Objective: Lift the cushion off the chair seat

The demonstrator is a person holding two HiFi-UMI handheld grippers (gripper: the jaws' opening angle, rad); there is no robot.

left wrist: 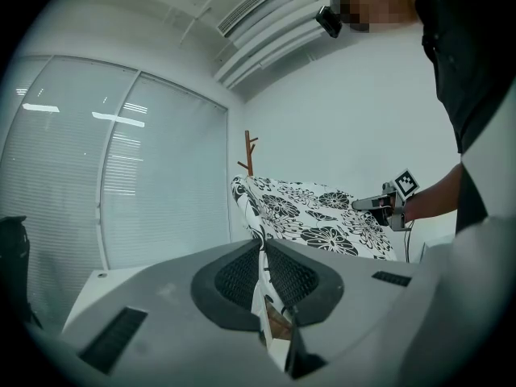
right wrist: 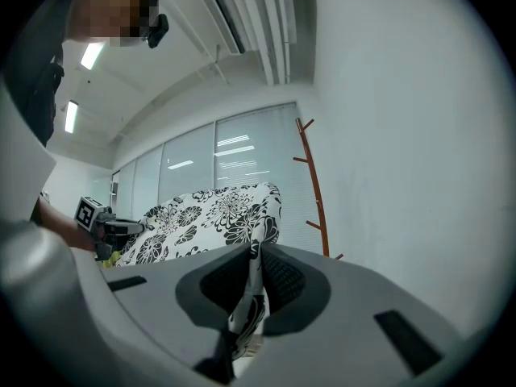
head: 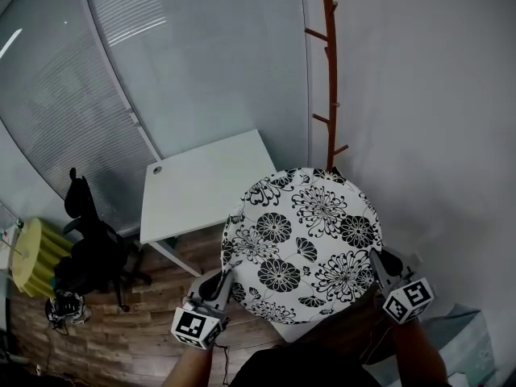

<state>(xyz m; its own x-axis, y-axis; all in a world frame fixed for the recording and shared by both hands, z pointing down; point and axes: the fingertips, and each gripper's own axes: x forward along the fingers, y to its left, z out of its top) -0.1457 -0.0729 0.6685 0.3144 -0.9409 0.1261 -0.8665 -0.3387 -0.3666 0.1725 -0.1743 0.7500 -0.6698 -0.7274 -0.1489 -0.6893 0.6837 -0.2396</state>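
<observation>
A round cushion point(head: 302, 244) with a black-and-white flower print hangs in the air, held flat between both grippers. My left gripper point(head: 227, 280) is shut on its near left edge, and the fabric point(left wrist: 262, 285) is pinched between the pads. My right gripper point(head: 377, 262) is shut on the cushion's right edge, where the fabric point(right wrist: 251, 285) runs between its pads. From each gripper view the cushion point(left wrist: 314, 216) point(right wrist: 210, 216) spreads across to the other gripper point(left wrist: 379, 206) point(right wrist: 109, 228). The chair seat is hidden under the cushion.
A white desk point(head: 201, 188) stands behind the cushion by the glass wall. A wooden coat rack point(head: 330, 71) rises along the white wall. A black office chair point(head: 93, 248) and a yellow stool point(head: 32, 256) stand at the left on the wood floor.
</observation>
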